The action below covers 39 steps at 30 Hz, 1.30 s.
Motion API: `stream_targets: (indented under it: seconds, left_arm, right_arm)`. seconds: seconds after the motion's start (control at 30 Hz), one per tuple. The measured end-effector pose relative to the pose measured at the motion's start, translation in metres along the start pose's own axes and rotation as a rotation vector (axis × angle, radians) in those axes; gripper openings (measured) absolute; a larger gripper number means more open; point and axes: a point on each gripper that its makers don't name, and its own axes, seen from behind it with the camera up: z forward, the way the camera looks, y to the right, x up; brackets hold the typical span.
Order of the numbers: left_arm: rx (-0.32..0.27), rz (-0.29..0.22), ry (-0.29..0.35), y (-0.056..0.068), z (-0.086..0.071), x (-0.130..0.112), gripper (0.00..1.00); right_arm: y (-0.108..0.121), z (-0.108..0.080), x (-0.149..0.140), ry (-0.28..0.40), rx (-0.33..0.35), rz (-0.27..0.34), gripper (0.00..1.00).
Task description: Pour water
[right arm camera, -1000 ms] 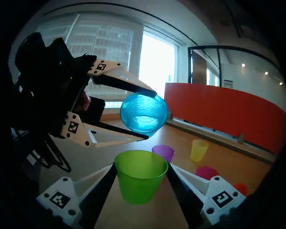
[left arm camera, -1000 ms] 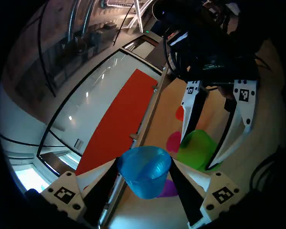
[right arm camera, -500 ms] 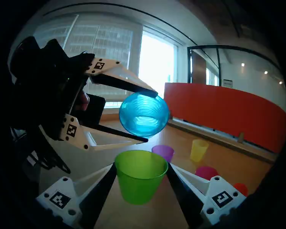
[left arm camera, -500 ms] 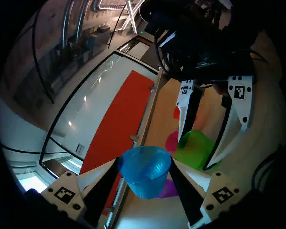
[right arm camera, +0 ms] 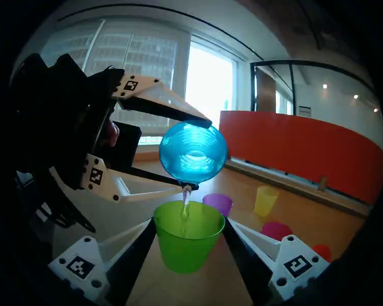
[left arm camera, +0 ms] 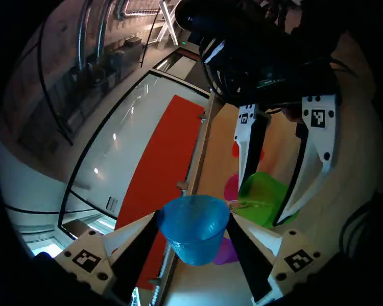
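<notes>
This looks like an office or a similar commercial building rather than a home. Tall windows fill one wall, and through them rises the gridded front of a high-rise. A glass partition in black frames closes off a space beyond, and a long red panel runs along its foot. Small round lights glow high up behind the glass, and a small sign hangs on the white wall there. In the left gripper view, bare pipes run overhead. The work surface is a wooden table.
</notes>
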Motion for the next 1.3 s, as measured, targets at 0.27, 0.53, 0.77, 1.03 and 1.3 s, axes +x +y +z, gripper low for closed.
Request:
stream_targets:
  seconds: [0.27, 0.53, 0.77, 1.03, 1.3]
  left_arm:
    - [0.0, 0.017, 0.003, -0.0004, 0.0002, 0.0025, 0.89]
    - [0.003, 0.039, 0.004, 0.0008, -0.0006, 0.005, 0.89]
    - [0.006, 0.051, 0.004, 0.0012, -0.0031, 0.0057, 0.89]
    - [0.008, 0.07, 0.006, -0.0007, -0.0012, 0.0056, 0.89]
    - [0.015, 0.103, 0.003, -0.0009, 0.0017, 0.0046, 0.89]
  right_arm:
    - [-0.0002, -0.0013, 0.0006, 0.0, 0.002, -0.003, 0.94]
    - [-0.0005, -0.0004, 0.0014, 0.003, 0.002, -0.001, 0.94]
    - [0.0002, -0.0003, 0.0014, 0.003, 0.002, -0.002, 0.94]
    - [0.0005, 0.0001, 0.0013, 0.005, 0.001, -0.005, 0.94]
    - [0.0011, -0.0016, 0.0008, 0.006, -0.002, -0.005, 0.94]
